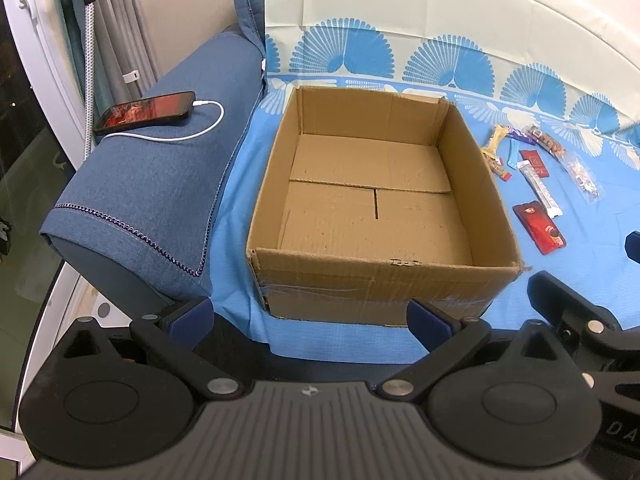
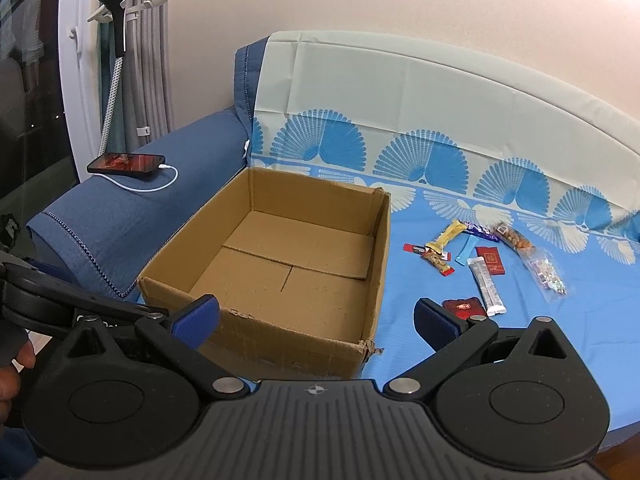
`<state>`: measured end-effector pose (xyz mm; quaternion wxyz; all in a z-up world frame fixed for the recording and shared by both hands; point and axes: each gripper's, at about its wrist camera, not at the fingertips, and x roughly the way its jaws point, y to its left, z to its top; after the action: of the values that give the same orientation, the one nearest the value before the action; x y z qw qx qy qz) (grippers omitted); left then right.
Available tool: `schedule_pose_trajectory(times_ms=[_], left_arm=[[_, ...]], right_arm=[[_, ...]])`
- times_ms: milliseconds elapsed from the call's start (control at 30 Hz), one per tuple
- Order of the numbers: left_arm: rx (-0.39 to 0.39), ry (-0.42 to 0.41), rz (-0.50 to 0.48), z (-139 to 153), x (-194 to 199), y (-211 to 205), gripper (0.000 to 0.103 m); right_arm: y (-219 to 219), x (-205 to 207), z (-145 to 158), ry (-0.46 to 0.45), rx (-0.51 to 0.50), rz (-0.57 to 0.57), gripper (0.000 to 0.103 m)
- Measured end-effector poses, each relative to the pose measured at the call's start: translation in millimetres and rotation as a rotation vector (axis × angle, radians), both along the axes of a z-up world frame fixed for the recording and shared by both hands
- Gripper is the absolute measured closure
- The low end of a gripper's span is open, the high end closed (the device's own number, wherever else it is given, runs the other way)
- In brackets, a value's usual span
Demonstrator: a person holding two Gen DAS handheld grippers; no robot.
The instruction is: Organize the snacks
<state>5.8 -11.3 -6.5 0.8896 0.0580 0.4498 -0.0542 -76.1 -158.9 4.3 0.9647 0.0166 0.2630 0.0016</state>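
Both sets of jaws spread, empty: left gripper (image 1: 310, 316), right gripper (image 2: 316, 316). Cardboard box (image 2: 372, 280) empty at frame centre; snacks (image 2: 486, 270) scattered right of it on the blue sofa cover (image 2: 420, 320). Best to start with nearest red packet (image 2: 464, 306), pinching across its narrow width, flat and low.

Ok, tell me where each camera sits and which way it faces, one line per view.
Left wrist: on the left tool, low before the cardboard box, facing the sofa back; both fingers open, and the right tool shows at the right edge.
Right wrist: on the right tool, near the box's right front corner, angled toward the snacks; open fingers, the left tool's arm and a hand show at left.
Shared: box, snacks, phone on the armrest, blue cloth.
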Motion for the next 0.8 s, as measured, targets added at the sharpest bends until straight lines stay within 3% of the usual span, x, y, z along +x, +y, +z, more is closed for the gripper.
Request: schedule_pose_trajectory(times_ms=[433, 800], left_arm=[[0.029, -0.011, 0.003, -2.9, -1.1, 1.0, 0.000], [0.018, -0.045, 0.003, -2.9, -1.8, 0.7, 0.000]], right_arm=[[1.3, 5.9, 1.8, 0.052, -0.035, -0.001, 0.000], [2.0, 5.8, -1.5, 0.019, -0.046, 0.001, 0.000]])
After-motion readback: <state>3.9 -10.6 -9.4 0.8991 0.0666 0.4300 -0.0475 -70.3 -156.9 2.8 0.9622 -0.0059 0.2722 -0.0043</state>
